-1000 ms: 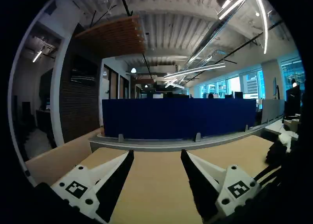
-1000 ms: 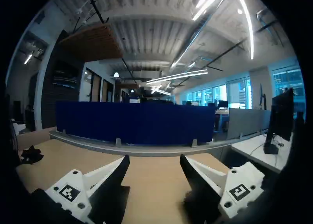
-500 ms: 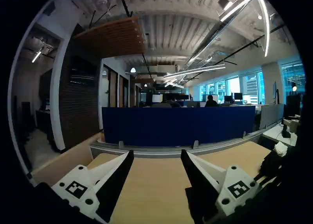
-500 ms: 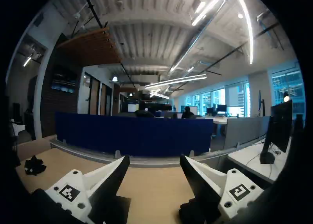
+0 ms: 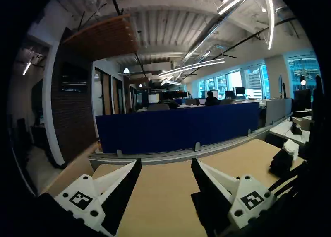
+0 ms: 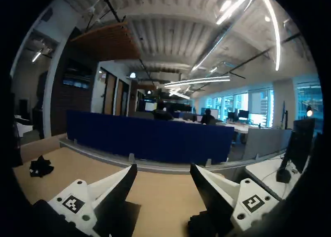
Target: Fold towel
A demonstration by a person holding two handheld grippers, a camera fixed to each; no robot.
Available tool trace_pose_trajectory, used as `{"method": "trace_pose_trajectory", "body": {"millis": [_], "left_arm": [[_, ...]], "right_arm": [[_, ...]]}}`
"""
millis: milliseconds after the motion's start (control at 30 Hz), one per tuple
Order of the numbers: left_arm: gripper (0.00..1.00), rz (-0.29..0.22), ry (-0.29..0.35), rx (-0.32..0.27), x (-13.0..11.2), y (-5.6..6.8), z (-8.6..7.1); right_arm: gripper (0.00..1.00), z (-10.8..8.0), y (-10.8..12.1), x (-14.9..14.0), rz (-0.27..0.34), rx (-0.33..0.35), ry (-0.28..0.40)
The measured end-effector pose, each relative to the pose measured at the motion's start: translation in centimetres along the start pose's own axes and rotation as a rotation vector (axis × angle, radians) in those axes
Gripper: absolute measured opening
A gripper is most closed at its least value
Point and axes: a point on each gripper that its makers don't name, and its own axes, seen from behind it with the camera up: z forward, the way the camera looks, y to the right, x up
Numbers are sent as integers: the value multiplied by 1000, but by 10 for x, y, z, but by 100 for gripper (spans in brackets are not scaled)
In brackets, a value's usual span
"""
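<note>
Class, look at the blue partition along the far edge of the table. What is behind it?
Over the top of the blue partition you can see a seated person, monitors and windows. The partition hides everything lower down behind it.

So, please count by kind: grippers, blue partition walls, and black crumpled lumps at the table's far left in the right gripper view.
Grippers: 2, left gripper, right gripper
Blue partition wall: 1
Black crumpled lump: 1
Total: 4
</note>
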Motion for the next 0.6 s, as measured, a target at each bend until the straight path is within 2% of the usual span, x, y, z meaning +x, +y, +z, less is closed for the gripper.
{"method": "trace_pose_trajectory", "body": {"millis": [367,467,600], "left_arm": [[89,54,-158,-218,-33,45,0],[89,54,-183,-256,-39,51,-1],[89,60,-202,-273,-46,53,1]], "right_arm": [[100,-6,-57,-28,-138,261,-184],[100,-9,-68,-32,-154,318,-214],[100,-11,-76,-37,-168,354,-237]]}}
